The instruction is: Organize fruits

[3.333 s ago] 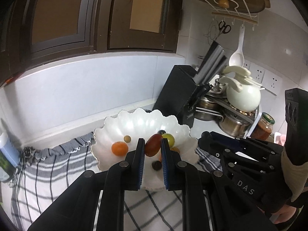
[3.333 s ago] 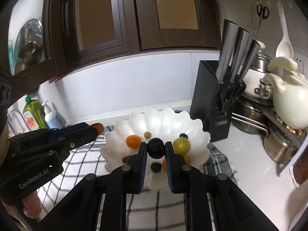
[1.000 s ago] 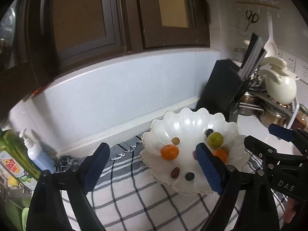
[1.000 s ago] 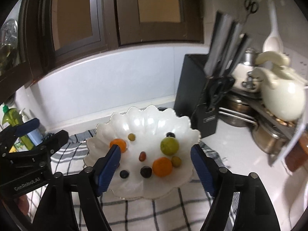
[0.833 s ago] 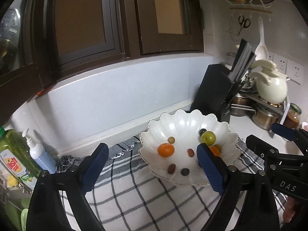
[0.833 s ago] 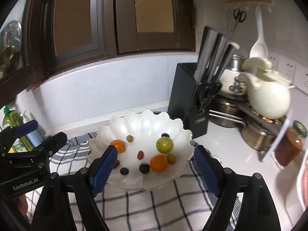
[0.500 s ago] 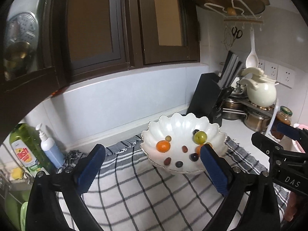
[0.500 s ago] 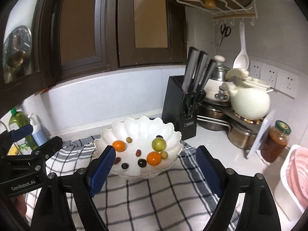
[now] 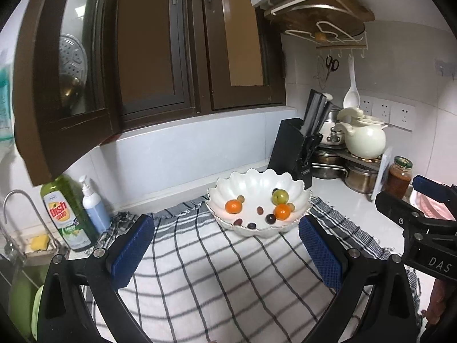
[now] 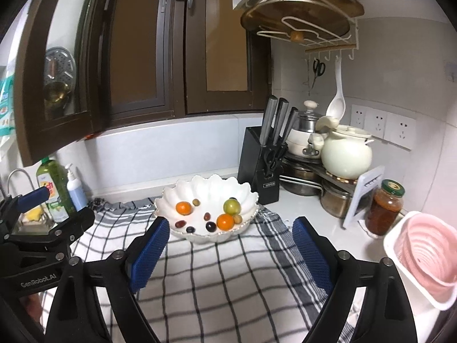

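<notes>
A white scalloped bowl (image 9: 297,185) stands at the far edge of a checked cloth (image 9: 228,271); it also shows in the right wrist view (image 10: 211,184). It holds two oranges (image 9: 233,206) (image 10: 225,221), a green fruit (image 9: 279,196) (image 10: 231,205) and several small dark and olive fruits (image 10: 210,226). My left gripper (image 9: 227,253) is open and empty, well back from the bowl above the cloth. My right gripper (image 10: 230,253) is open and empty too, beside it on the right.
A black knife block (image 10: 261,165) stands right of the bowl, with pots and a cream kettle (image 10: 345,153) behind. A jar (image 10: 384,207) and pink strainer (image 10: 425,254) sit at right. Soap bottles (image 9: 71,214) and a sink tap (image 9: 20,200) are at left.
Both grippers let go of the fruits they held, a red one and a dark one, opened wide, and have drawn back from the bowl. The fruits now lie in the bowl.
</notes>
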